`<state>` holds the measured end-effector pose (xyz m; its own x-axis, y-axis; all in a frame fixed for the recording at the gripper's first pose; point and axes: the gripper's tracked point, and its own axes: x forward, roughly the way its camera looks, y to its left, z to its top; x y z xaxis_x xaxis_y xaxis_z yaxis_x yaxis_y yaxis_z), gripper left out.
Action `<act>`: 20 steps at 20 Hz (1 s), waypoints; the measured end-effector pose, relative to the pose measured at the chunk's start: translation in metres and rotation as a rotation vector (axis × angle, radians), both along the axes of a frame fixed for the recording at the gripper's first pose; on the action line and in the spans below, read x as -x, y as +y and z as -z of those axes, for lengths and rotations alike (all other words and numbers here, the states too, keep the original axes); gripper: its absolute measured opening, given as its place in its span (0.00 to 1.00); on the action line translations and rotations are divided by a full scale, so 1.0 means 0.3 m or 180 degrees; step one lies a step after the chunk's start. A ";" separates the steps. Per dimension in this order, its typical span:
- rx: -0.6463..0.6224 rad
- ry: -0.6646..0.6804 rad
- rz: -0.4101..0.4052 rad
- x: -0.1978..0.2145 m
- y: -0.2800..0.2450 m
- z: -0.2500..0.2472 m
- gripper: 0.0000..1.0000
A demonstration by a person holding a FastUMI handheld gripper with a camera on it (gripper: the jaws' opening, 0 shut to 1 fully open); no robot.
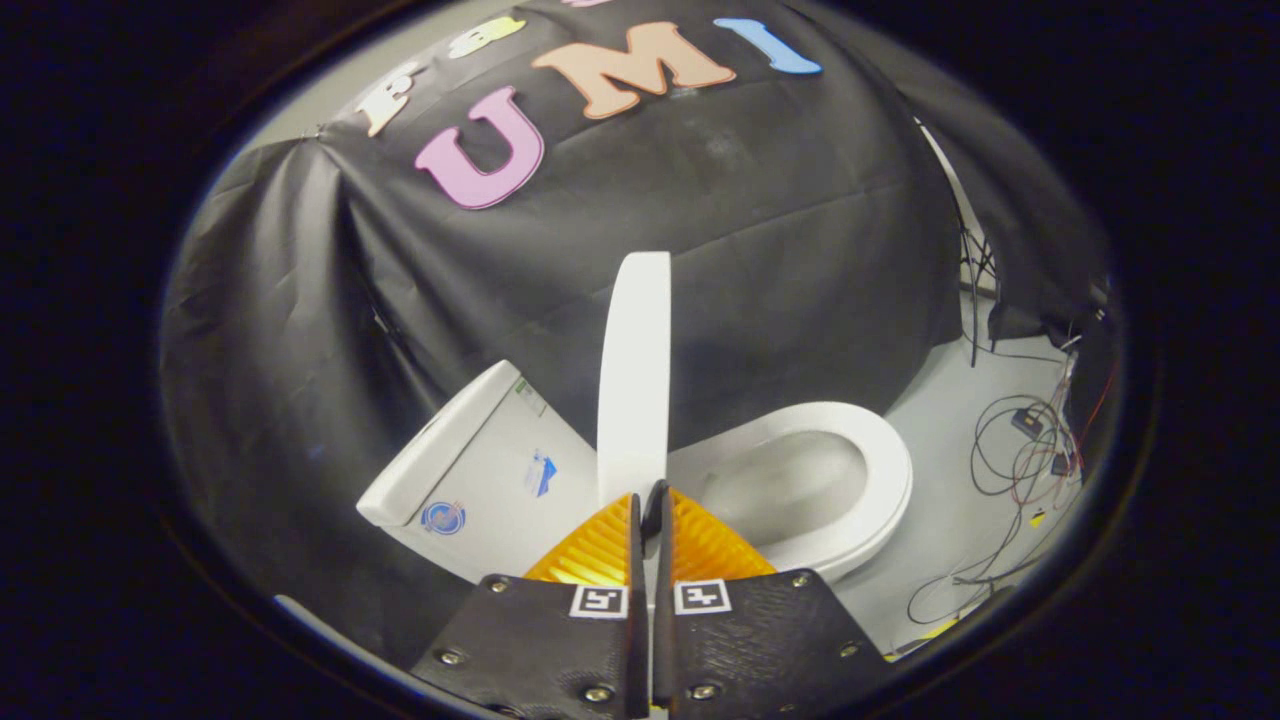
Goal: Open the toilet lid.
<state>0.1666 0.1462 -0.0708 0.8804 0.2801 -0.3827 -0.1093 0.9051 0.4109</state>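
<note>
White lid (634, 380), plain, glossy. White seat (880, 470), same tone; bowl (790, 490) inside slightly greyer in shade. White tank (480, 460) with small blue stickers, one round, one angular, plus a tiny greenish mark near top. Black cloth wall (780, 250), creased, matte. Pale grey floor (940, 520). Tangle of cables (1020, 450): mostly black, a few red strands, small yellow bits among them. Gripper (650, 500) body black, textured, silver screws; two black-and-white square markers (700, 597) on it. Fingers closed together, edge of lid just ahead.
</note>
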 end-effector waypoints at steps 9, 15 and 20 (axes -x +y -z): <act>0.0207 -0.0163 -0.0090 0.000 0.002 -0.003 0.04; 0.0403 -0.0299 -0.0195 -0.008 0.010 -0.005 0.04; 0.0436 -0.0386 -0.0271 -0.005 0.026 -0.005 0.04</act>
